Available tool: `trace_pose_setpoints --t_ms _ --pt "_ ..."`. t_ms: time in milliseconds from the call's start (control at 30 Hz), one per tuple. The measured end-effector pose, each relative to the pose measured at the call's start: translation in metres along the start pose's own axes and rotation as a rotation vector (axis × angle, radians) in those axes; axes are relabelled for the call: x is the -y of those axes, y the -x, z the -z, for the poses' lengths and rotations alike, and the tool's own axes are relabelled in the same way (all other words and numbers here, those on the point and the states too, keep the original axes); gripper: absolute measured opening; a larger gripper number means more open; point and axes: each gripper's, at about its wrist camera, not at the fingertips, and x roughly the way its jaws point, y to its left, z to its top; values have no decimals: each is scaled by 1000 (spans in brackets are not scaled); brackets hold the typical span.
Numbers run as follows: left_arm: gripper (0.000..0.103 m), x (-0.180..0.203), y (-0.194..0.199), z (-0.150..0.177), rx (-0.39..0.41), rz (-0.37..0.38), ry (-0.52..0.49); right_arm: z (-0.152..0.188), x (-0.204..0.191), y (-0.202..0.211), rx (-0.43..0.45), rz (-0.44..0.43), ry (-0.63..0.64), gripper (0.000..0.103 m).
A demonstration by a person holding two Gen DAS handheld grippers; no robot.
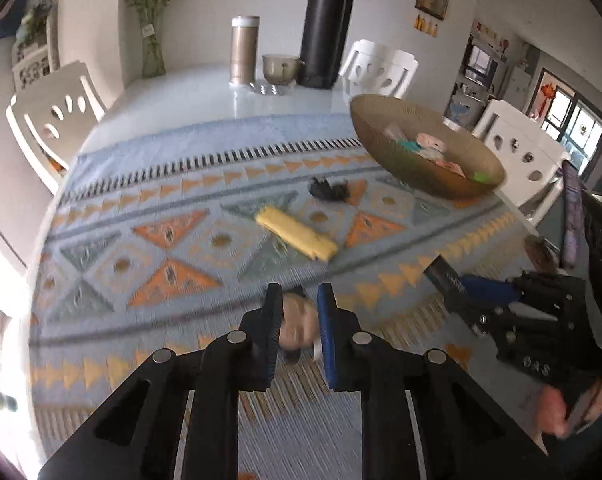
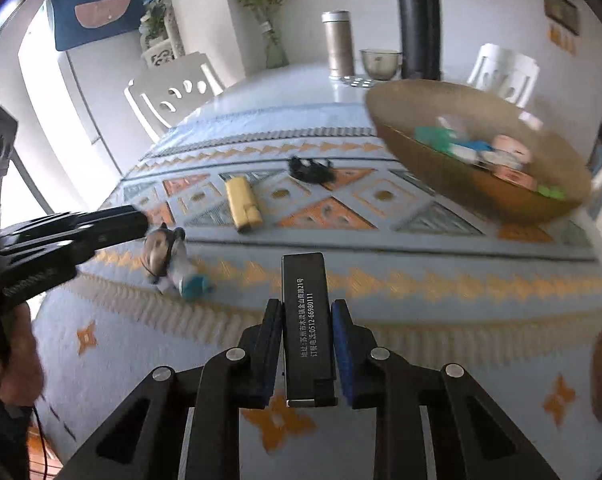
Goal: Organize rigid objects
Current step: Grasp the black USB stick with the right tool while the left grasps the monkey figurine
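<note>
The right tool (image 2: 307,340) clamps one black box (image 2: 307,320) printed with Chinese characters and "0512-66980111"; the left tool (image 1: 299,336) is closed on one small figurine (image 1: 297,326), both above the counter (image 1: 261,96). Beyond lie one yellow block (image 1: 297,233), one black clip (image 1: 329,191), one basket (image 1: 381,120), two flasks.

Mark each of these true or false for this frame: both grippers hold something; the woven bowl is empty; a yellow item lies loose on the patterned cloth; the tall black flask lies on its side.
1. Both grippers hold something. True: the left gripper is shut on a small figurine, the right gripper on a black rectangular block.
2. The woven bowl is empty. False: it holds several small items.
3. A yellow item lies loose on the patterned cloth. True.
4. The tall black flask lies on its side. False: it stands upright.
</note>
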Motion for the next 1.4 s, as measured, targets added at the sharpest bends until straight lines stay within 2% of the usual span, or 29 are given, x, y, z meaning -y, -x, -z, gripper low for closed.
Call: trace_pose_setpoints --t_ms 67,133,233,267,300,400,600,700,833,933,967,1133,1233,1300,1333,1400 --pt "16 3 3 7 -1 20 -9 11 1 7 -2 25 10 24" --pt "27 3 -1 11 -20 23 -8 20 8 8 -13 32 -2 24" --pt "52 3 -16 12 -76 32 -25 29 14 3 -39 -30 -30 24" --pt "68 3 -22 13 -101 5 -19 30 15 1 -59 -34 -33 24" --pt "73 3 -25 15 -119 -11 -8 30 14 0 -60 -28 -30 24" --pt "73 4 -34 16 -130 41 36 30 14 -1 -58 -32 -19 24" --pt "73 -2 -61 6 -156 53 109 30 20 -1 -55 -73 -50 24" --pt "73 -2 -73 -7 -145 49 94 29 20 -1 -54 -75 -52 24" --pt "73 10 -86 -16 -135 19 20 29 16 -1 -53 -64 -39 26" --pt "72 12 -83 -12 -110 -3 -6 29 15 -1 -54 -78 -31 33" --pt "67 13 -82 -11 -106 -14 -11 29 15 -1 -54 -82 -28 35" --pt "67 22 -66 0 -89 33 -67 29 8 -2 -54 -48 4 35" --pt "67 33 -43 12 -68 127 -139 29 6 -2 -54 -34 15 35" --pt "67 42 -34 20 -84 177 -206 30 2 -3 -53 -9 36 35" --pt "67 46 -31 24 -96 189 -241 30 0 -3 -52 3 47 33" --pt "68 52 -32 34 -129 158 -304 32 -8 -4 -48 52 87 28"
